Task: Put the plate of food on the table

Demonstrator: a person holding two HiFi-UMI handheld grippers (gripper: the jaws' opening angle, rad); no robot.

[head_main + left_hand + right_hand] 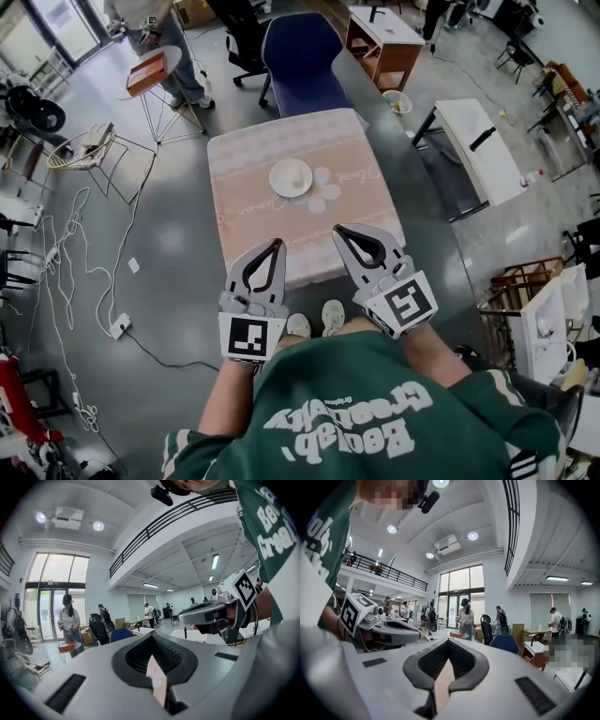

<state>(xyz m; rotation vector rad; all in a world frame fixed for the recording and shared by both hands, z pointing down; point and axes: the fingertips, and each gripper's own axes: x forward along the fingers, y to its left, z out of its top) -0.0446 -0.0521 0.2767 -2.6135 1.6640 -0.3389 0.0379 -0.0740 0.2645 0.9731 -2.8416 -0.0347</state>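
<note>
A white plate of food [290,177] sits near the middle of a table with a pink patterned cloth [246,225]. Both grippers hover side by side over the table's near edge, short of the plate and apart from it. My left gripper [278,245] is shut with nothing in it; in its own view its tips [152,637] meet and a strip of cloth shows through the hollow behind them. My right gripper [339,231] is also shut and empty, its tips [449,640] closed. Each gripper shows in the other's view: the right gripper [206,613] and the left gripper [393,632].
A blue chair [300,56] stands at the table's far side. White tables [480,150] and a wooden cabinet [380,42] are to the right. A person stands at a small round table [155,67] at the far left; cables [84,272] lie on the floor.
</note>
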